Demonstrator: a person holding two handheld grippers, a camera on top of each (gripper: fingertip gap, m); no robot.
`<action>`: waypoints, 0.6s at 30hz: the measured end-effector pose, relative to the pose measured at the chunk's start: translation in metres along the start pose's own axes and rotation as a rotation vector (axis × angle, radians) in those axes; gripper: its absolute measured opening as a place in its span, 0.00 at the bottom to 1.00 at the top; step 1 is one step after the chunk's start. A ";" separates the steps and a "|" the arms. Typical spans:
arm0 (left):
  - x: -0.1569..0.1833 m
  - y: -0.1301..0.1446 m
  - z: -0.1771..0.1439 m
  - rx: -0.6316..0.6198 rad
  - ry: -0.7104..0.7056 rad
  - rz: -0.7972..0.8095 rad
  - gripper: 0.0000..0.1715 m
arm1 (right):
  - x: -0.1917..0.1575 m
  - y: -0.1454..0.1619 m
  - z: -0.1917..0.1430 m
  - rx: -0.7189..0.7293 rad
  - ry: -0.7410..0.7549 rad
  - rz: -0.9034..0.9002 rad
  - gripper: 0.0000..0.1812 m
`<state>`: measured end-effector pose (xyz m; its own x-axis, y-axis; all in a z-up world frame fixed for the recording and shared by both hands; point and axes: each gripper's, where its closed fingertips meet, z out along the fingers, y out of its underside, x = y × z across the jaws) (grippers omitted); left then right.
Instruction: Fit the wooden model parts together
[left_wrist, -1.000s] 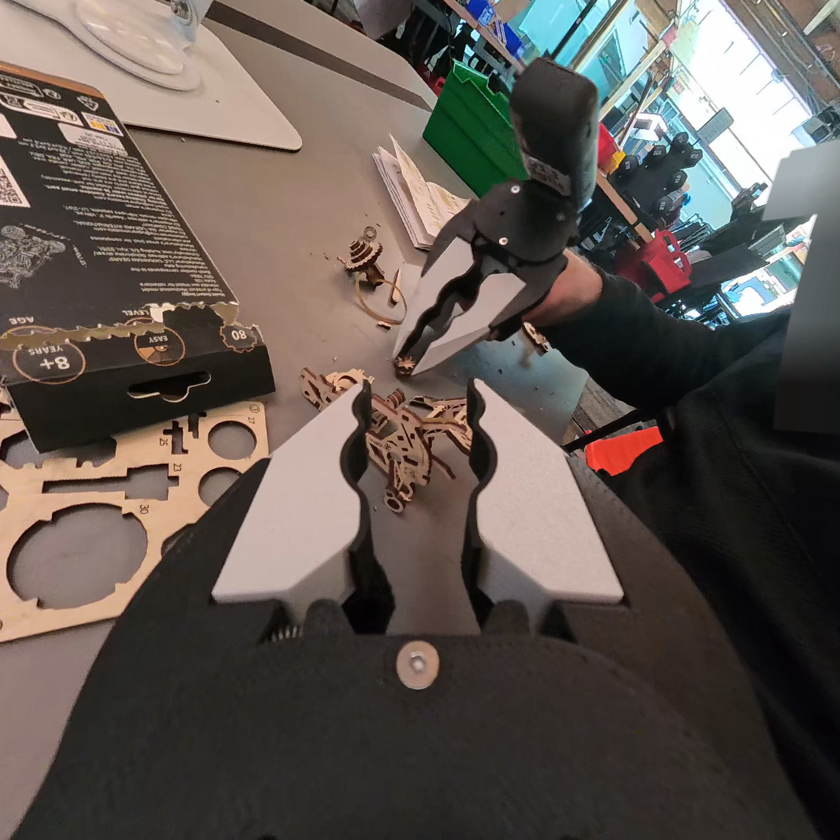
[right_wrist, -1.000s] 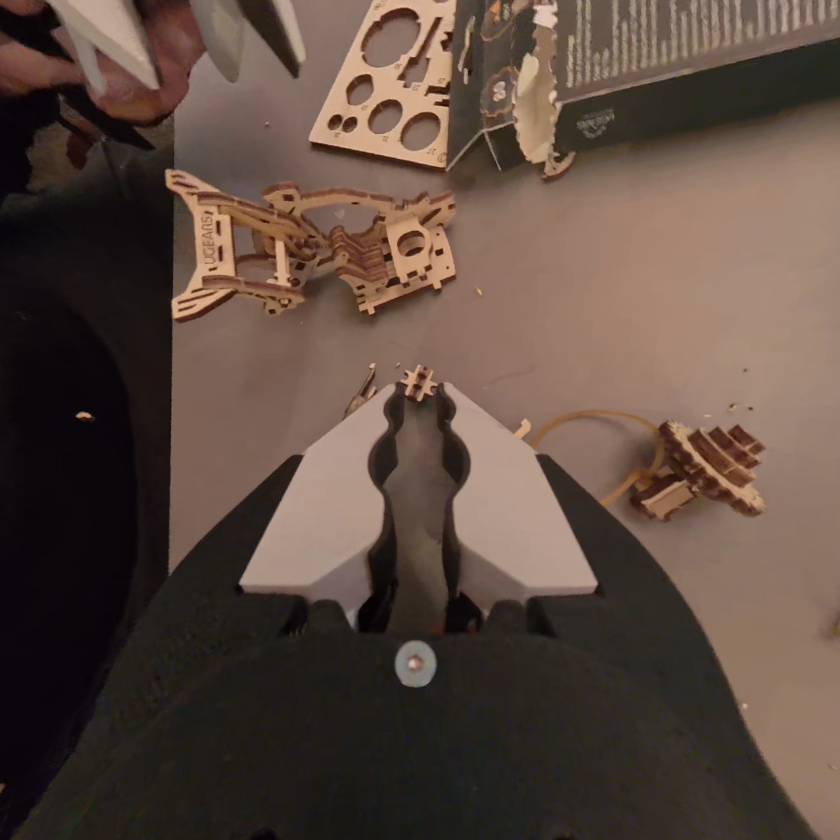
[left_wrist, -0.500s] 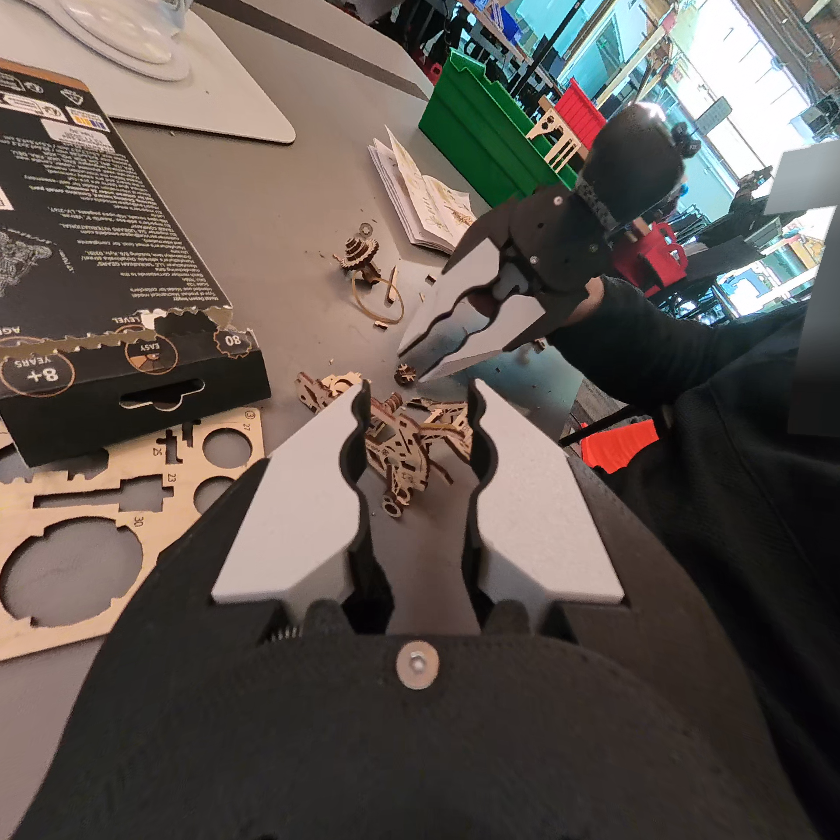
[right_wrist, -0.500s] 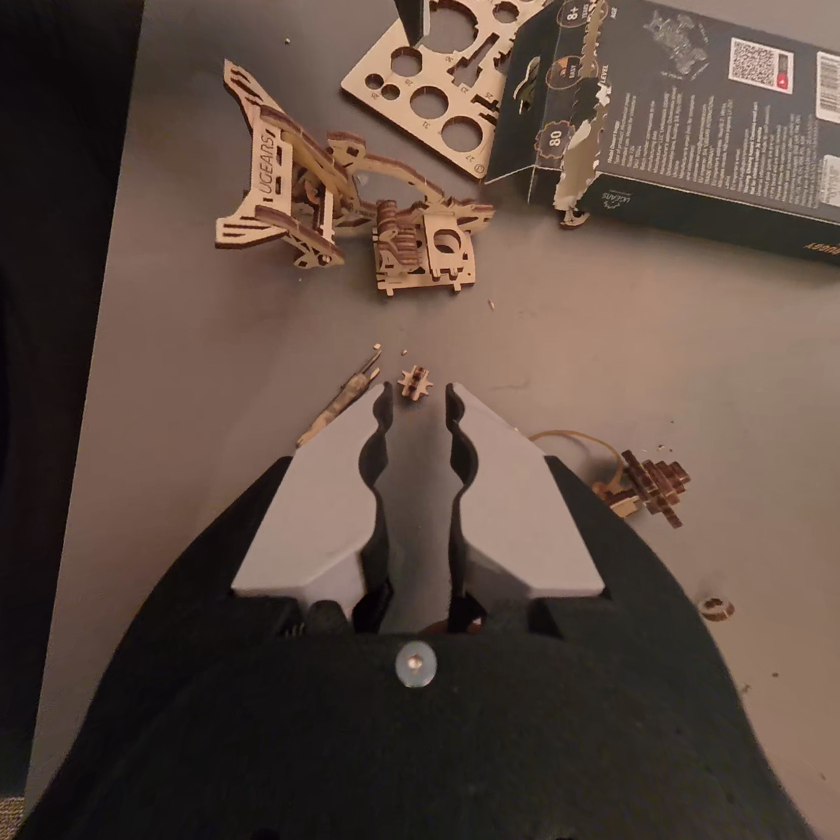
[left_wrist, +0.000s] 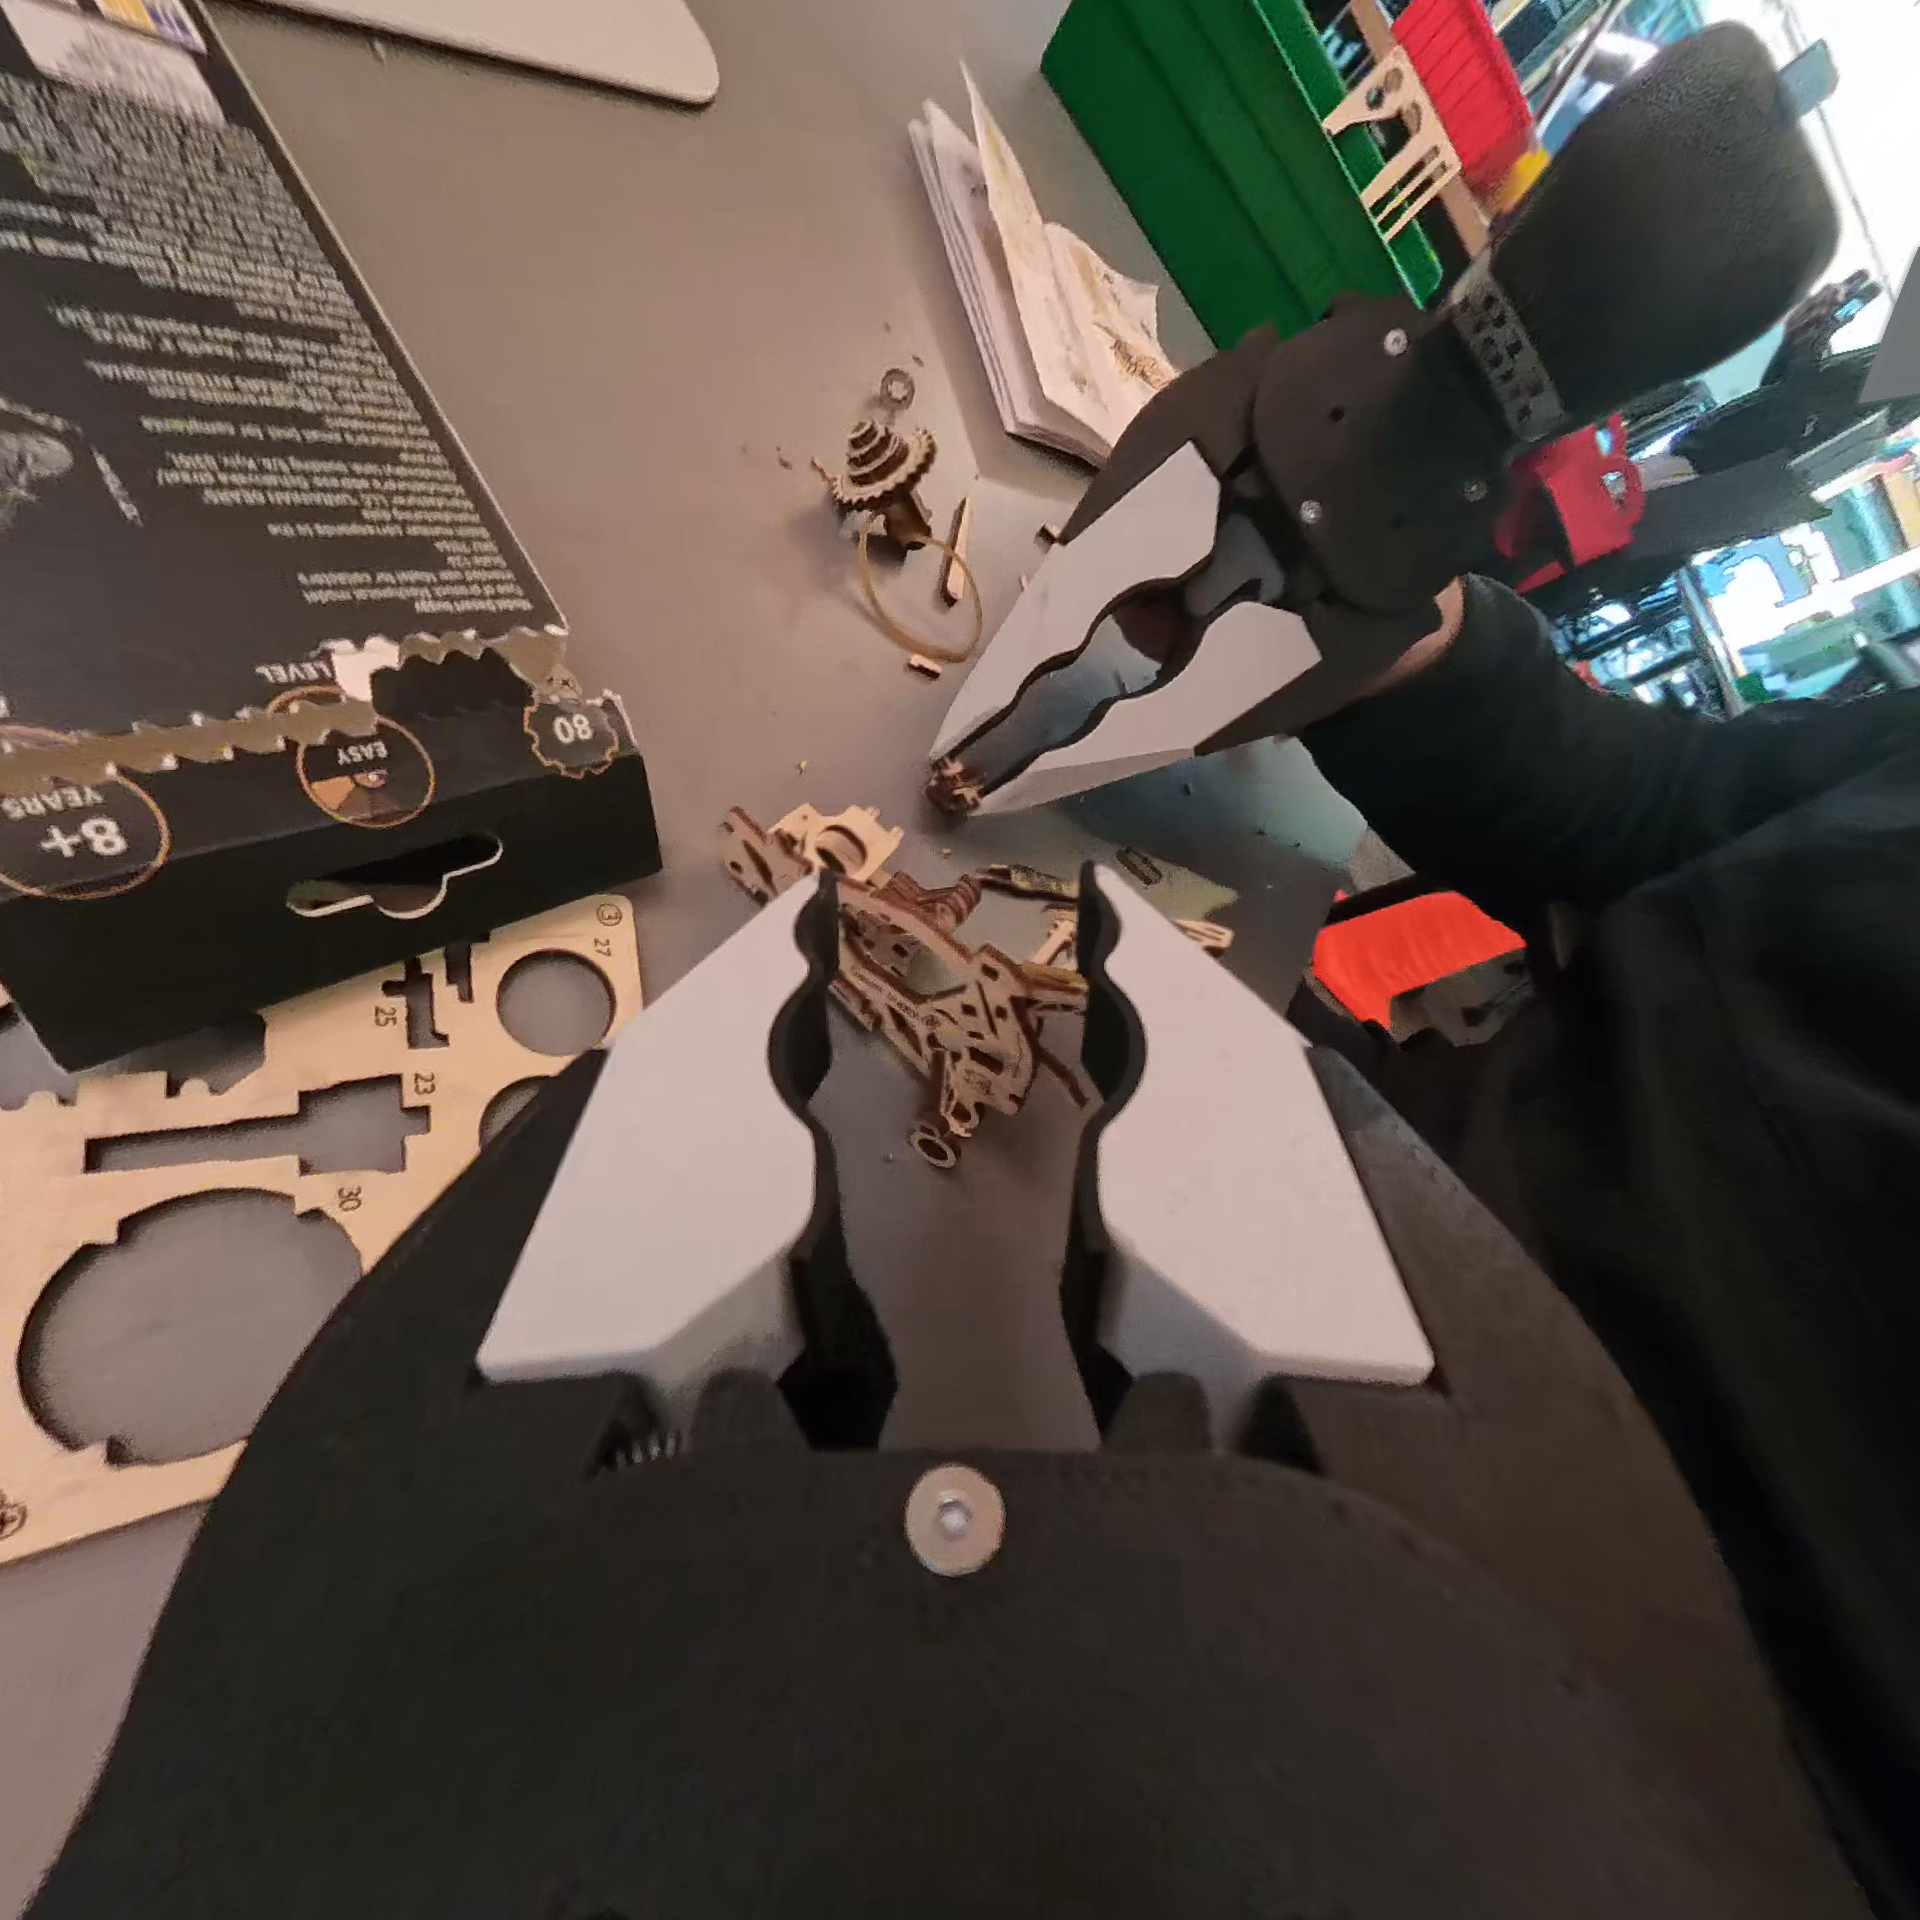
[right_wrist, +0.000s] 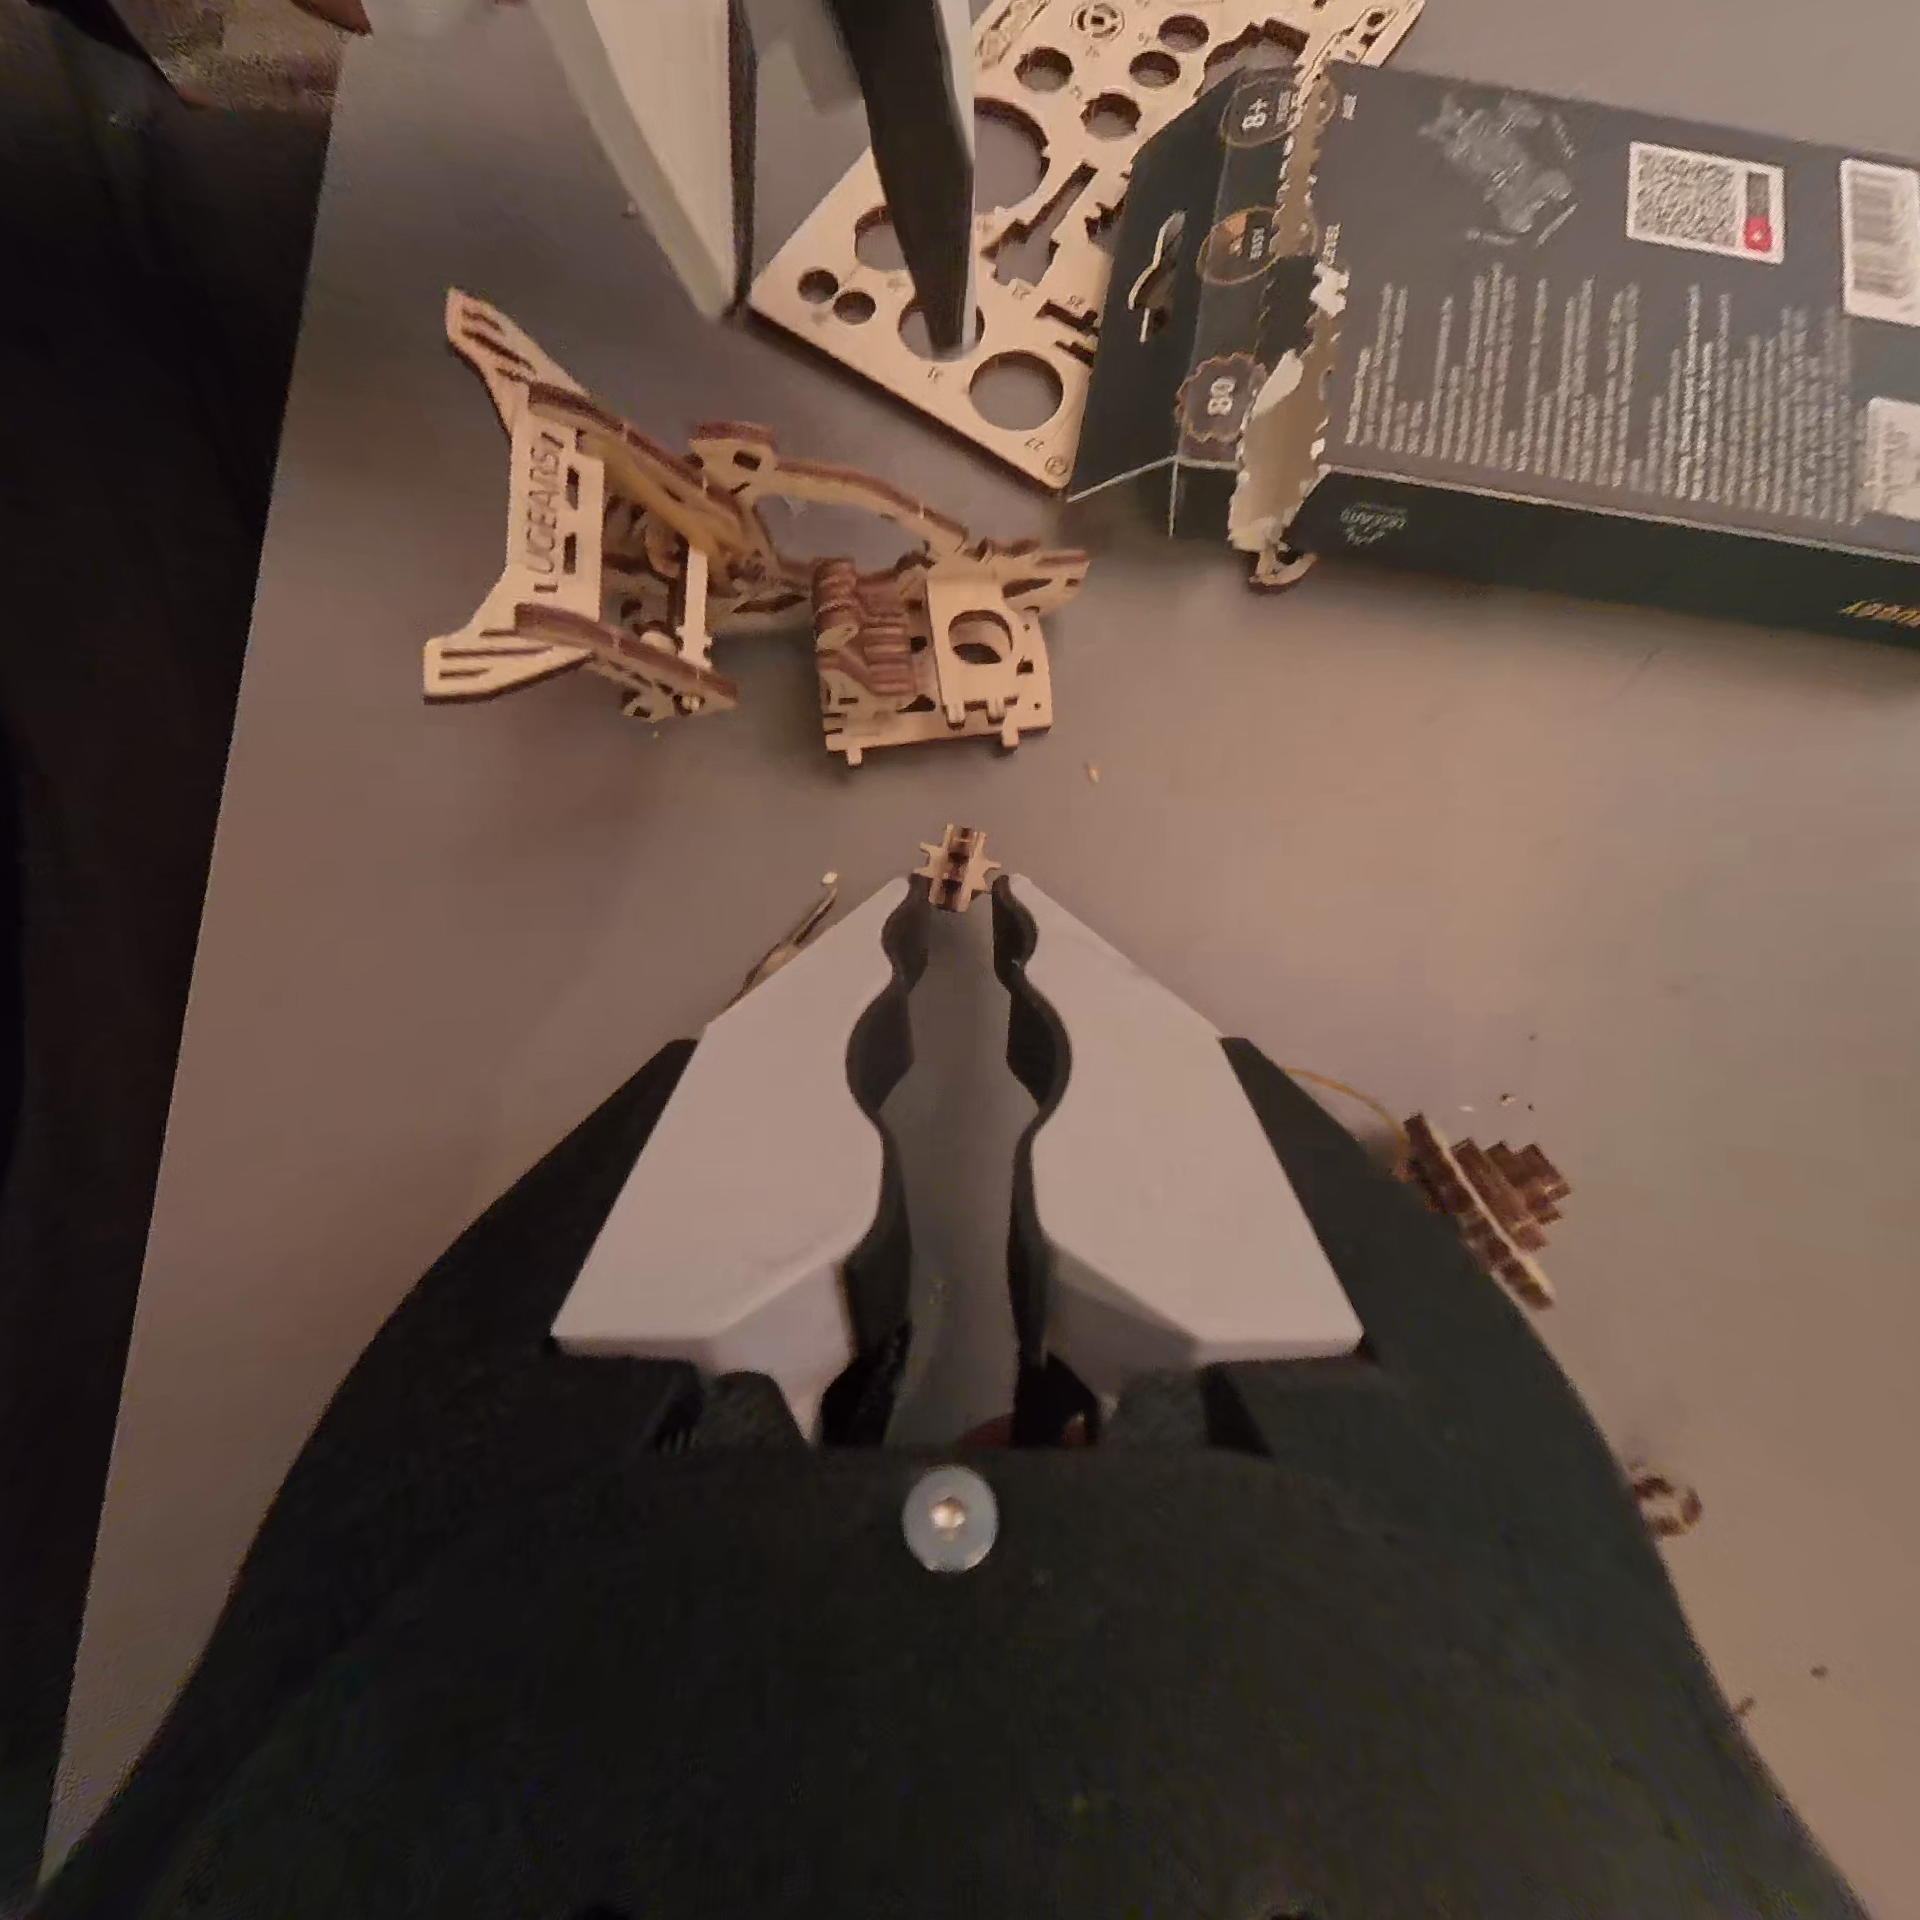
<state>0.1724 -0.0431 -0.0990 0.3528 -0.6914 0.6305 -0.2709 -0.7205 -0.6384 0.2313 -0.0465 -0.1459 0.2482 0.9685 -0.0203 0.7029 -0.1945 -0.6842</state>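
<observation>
Left wrist view: bright daylight from far-right windows, blown out white; strong wide-angle bending at edges; sharp focus. Right wrist view: dim, warm brownish cast; soft motion blur; dark near-left edge; faint shadows on surface.

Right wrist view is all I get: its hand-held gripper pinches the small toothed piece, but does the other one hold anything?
Observer: No. The left hand-held gripper is open and empty, with the partly built wooden model in view between its fingers.
Operator: Any instructions around?
Observer: Yes, an open booklet lies past the stacked gear piece, in front of a green bin.
</observation>
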 end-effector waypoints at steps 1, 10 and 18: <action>-0.002 0.000 0.002 -0.005 0.003 -0.025 0.26 | 0.000 -0.002 0.002 0.007 -0.014 0.007 0.05; -0.011 0.013 0.021 -0.095 0.047 -0.154 0.25 | 0.001 -0.009 0.018 0.002 -0.082 0.013 0.05; -0.015 0.013 0.022 -0.096 0.074 -0.194 0.21 | 0.001 -0.012 0.020 0.010 -0.110 -0.001 0.05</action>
<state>0.1831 -0.0407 -0.1267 0.3415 -0.5385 0.7703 -0.2897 -0.8400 -0.4588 0.2095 -0.0400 -0.1522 0.1723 0.9801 -0.0986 0.6963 -0.1920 -0.6916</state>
